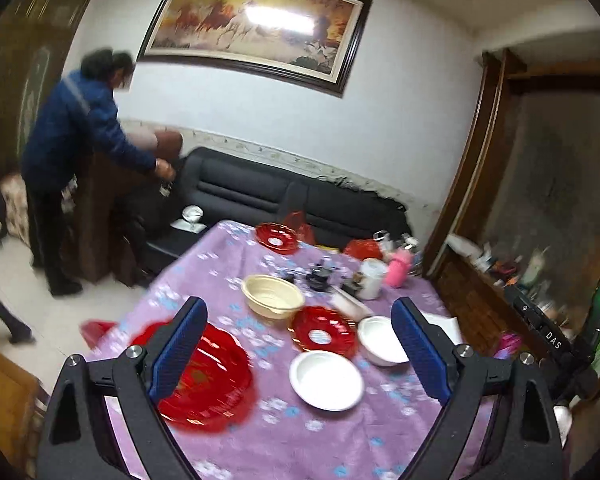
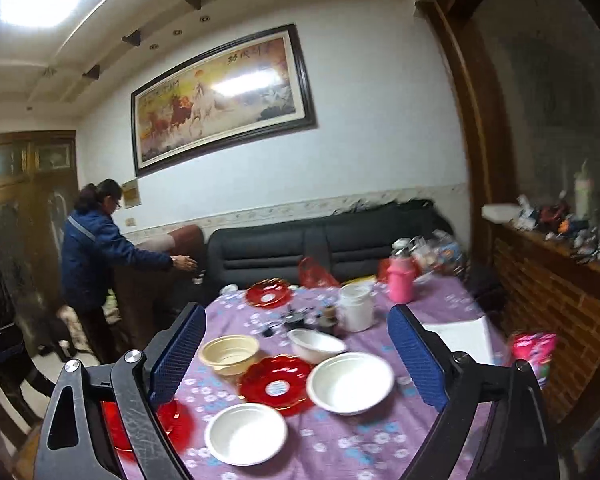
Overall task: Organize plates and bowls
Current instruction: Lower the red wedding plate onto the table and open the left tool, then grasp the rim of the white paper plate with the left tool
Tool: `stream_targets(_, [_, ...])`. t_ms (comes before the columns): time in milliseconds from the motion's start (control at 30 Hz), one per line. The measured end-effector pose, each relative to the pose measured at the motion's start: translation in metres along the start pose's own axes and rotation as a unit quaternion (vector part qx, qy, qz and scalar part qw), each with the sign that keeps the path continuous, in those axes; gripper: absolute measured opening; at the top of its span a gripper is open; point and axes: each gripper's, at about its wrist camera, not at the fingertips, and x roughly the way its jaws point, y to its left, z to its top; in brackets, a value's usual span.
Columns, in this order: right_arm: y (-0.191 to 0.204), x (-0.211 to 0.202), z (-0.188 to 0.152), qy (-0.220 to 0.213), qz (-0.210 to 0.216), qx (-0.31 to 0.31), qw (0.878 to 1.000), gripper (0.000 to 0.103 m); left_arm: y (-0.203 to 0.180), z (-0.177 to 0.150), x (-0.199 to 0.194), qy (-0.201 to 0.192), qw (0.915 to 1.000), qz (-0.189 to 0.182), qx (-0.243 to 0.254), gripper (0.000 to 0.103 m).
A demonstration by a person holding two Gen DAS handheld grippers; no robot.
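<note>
Both pairs of blue-padded fingers [image 1: 182, 350] [image 2: 418, 356] stood wide, holding nothing; the left gripper [image 1: 300, 356] hung above the white plate [image 1: 326, 380] near the surface's [image 1: 300, 440] near edge, the big red plate [image 1: 212, 380] toward its left edge; "DAS" showed on a black device [image 1: 540, 326] rightward; the right gripper [image 2: 298, 356] framed a white bowl [image 2: 350, 382].
</note>
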Motion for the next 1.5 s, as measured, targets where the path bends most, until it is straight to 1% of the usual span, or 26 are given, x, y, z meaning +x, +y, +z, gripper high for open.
stream_targets(67, [0.0,0.028,-0.019,0.031,0.008,0.004,0.999,0.095,-0.006,-0.002,0.017,0.015,0.9995,0.018,0.023,0.094])
stream_targets(133, [-0.003,0.061,-0.042,0.072,0.012,0.015,0.997,0.095,-0.008,-0.011,0.047,0.048,0.998,0.025,0.033,0.094])
stream_targets(233, [-0.01,0.108,-0.078,0.13,0.013,0.037,0.991,0.095,-0.006,-0.033,0.099,0.106,0.9938,0.024,0.024,0.094])
stream_targets(300, [-0.015,0.139,-0.102,0.168,0.01,0.041,0.985,0.094,-0.003,-0.052,0.14,0.152,0.9881,0.024,0.011,0.093])
stream_targets(333, [-0.017,0.148,-0.111,0.18,0.01,0.042,0.983,0.092,-0.002,-0.06,0.154,0.168,0.9856,0.021,0.005,0.092])
stream_targets(367, [-0.019,0.159,-0.12,0.193,0.011,0.044,0.98,0.09,-0.002,-0.067,0.167,0.183,0.9829,0.02,-0.001,0.089])
stream_targets(400, [-0.02,0.168,-0.13,0.205,0.013,0.046,0.978,0.087,-0.002,-0.077,0.186,0.205,0.9786,0.016,-0.006,0.079])
stream_targets(433, [-0.022,0.178,-0.14,0.216,0.017,0.048,0.975,0.086,-0.003,-0.082,0.197,0.219,0.9757,0.011,-0.008,0.069])
stream_targets(500, [-0.024,0.19,-0.151,0.225,0.022,0.051,0.973,0.083,-0.006,-0.095,0.224,0.248,0.9686,0.003,-0.012,0.065])
stream_targets(533, [-0.026,0.195,-0.156,0.228,0.028,0.054,0.972,0.082,-0.007,-0.1,0.233,0.257,0.9663,0.006,-0.014,0.062])
stream_targets(600, [-0.028,0.201,-0.165,0.23,0.043,0.059,0.97,0.079,-0.009,-0.11,0.25,0.272,0.9621,0.011,-0.014,0.06])
stream_targets(633, [-0.029,0.202,-0.168,0.232,0.045,0.058,0.97,0.078,-0.009,-0.112,0.256,0.275,0.9613,0.013,-0.013,0.06])
stream_targets(700, [-0.028,0.206,-0.174,0.244,0.049,0.051,0.967,0.072,-0.012,-0.118,0.269,0.279,0.9599,0.025,-0.006,0.06])
stream_targets(767, [-0.027,0.209,-0.178,0.255,0.058,0.044,0.964,0.068,-0.013,-0.124,0.28,0.284,0.9583,0.03,-0.002,0.06])
stream_targets(867, [-0.025,0.207,-0.179,0.255,0.06,0.037,0.964,0.068,-0.02,-0.134,0.293,0.293,0.9556,0.031,0.01,0.06])
stream_targets(967, [-0.023,0.209,-0.181,0.26,0.056,0.028,0.964,0.068,-0.027,-0.141,0.301,0.291,0.9553,0.04,0.032,0.06])
stream_targets(1067, [-0.022,0.214,-0.186,0.273,0.053,0.024,0.96,0.068,-0.029,-0.146,0.307,0.298,0.9532,0.037,0.038,0.051])
stream_targets(1133, [-0.022,0.216,-0.187,0.279,0.055,0.024,0.958,0.067,-0.028,-0.149,0.313,0.306,0.9507,0.033,0.035,0.035])
stream_targets(1233, [-0.02,0.217,-0.19,0.283,0.058,0.023,0.957,0.067,-0.025,-0.152,0.317,0.311,0.9493,0.037,0.03,0.03])
stream_targets(1367, [-0.017,0.22,-0.193,0.292,0.065,0.019,0.954,0.058,-0.022,-0.156,0.321,0.318,0.9471,0.033,0.023,0.029])
stream_targets(1433, [-0.016,0.222,-0.196,0.301,0.071,0.023,0.951,0.05,-0.023,-0.158,0.322,0.319,0.9466,0.036,0.026,0.029])
stream_targets(1500, [-0.016,0.224,-0.197,0.306,0.076,0.027,0.949,0.039,-0.023,-0.161,0.323,0.322,0.9459,0.037,0.023,0.029])
